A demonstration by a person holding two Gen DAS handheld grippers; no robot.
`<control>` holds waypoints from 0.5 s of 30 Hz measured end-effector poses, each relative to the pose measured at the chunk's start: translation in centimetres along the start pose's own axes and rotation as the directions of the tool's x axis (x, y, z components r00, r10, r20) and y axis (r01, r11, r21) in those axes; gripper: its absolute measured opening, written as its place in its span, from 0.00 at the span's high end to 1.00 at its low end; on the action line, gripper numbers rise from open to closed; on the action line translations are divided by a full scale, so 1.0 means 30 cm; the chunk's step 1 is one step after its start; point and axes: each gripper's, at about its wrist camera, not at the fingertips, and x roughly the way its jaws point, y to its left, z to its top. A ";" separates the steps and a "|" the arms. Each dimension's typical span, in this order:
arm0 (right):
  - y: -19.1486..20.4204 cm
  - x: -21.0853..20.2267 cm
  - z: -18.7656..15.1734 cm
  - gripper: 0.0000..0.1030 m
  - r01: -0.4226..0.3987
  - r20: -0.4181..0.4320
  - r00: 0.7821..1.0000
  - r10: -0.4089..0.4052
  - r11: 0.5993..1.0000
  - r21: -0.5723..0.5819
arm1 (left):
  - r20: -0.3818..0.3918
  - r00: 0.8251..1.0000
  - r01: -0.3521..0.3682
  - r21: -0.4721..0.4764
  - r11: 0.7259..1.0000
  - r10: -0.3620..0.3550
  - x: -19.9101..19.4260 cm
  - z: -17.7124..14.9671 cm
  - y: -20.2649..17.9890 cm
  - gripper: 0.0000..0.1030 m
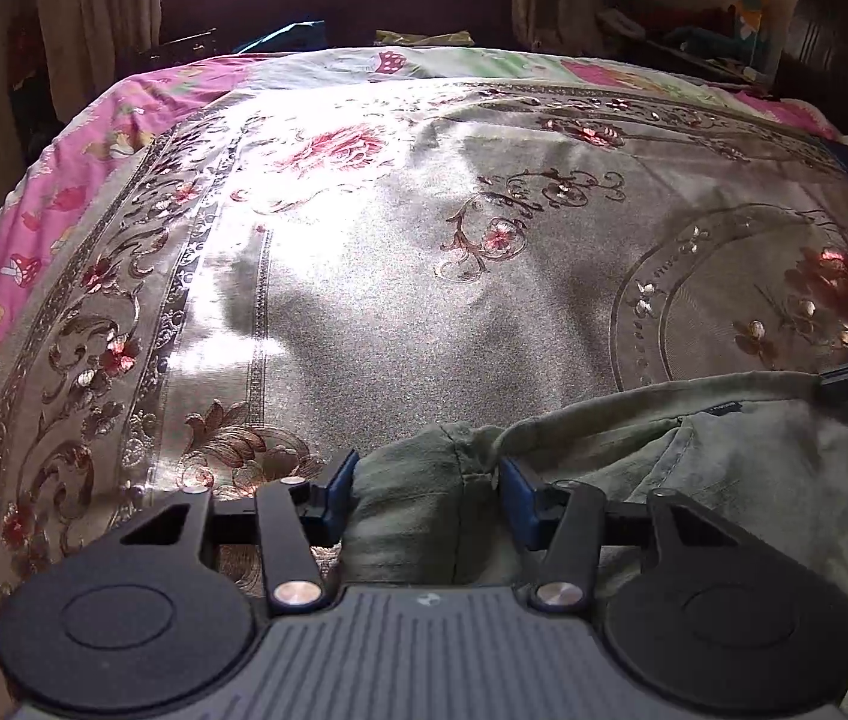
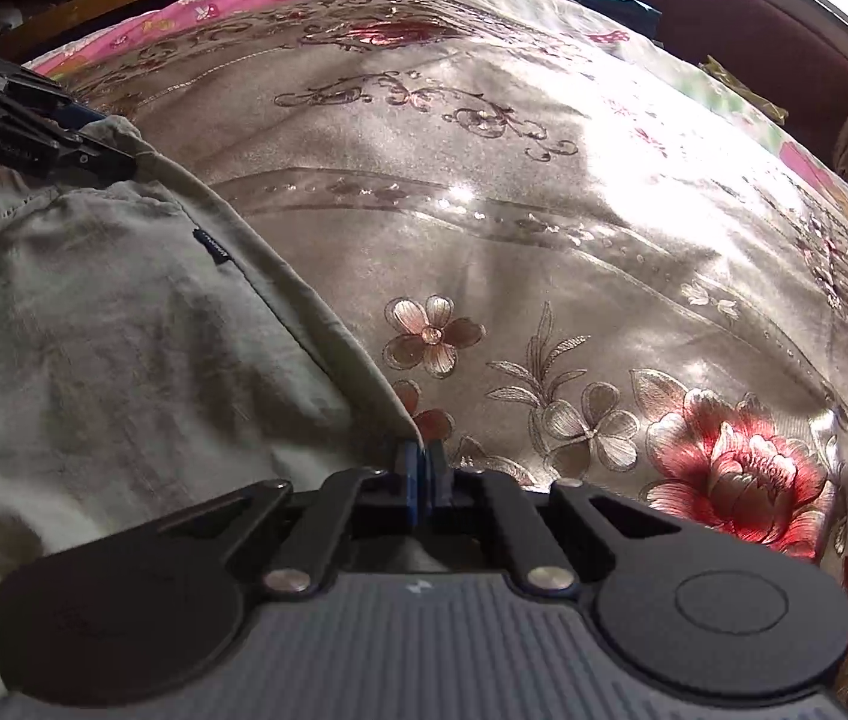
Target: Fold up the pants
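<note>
A: Take the pants as the marker. What lies to their left?

B: The bed, under a shiny beige cover stitched with red flowers, and a pink sheet along the bed's left edge. The grey-green pants lie on that cover at its near side.

A: And the left hand-held gripper?

B: It sits at the left corner of the pants. A bunched fold of the cloth fills the space between its blue pads; the left pad lies against the fold, and the right one seems to, though I can't be sure of a firm pinch.

A: Moving right along the pants?

B: The top hem runs across, with a small dark label sewn just below it. The left wrist view shows the other tool's black tip at the right end of that hem.

A: The right hand-held gripper?

B: Its pads are pressed together on the edge of the hem at the right corner of the pants, only a thin strip of cloth between them.

A: Beyond the pants to the right?

B: More cover, with a big red flower near that tool.
</note>
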 end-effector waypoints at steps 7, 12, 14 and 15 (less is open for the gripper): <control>0.059 -0.297 0.008 0.99 0.037 0.158 0.987 -0.039 0.999 0.017 | 0.102 0.995 -0.017 0.029 0.999 0.014 -0.205 -0.016 -0.041 0.68; 0.159 -0.631 -0.101 0.99 -0.028 0.283 0.959 0.010 0.998 0.061 | 0.243 0.969 0.062 -0.029 0.998 -0.053 -0.536 -0.146 -0.032 0.68; 0.245 -0.722 -0.178 0.99 -0.057 0.294 0.955 0.042 0.998 0.041 | 0.267 0.962 0.071 -0.023 0.997 -0.062 -0.657 -0.244 -0.059 0.68; 0.295 -0.751 -0.225 0.99 -0.080 0.287 0.956 0.065 0.996 0.040 | 0.270 0.961 0.068 -0.017 0.998 -0.061 -0.708 -0.307 -0.078 0.68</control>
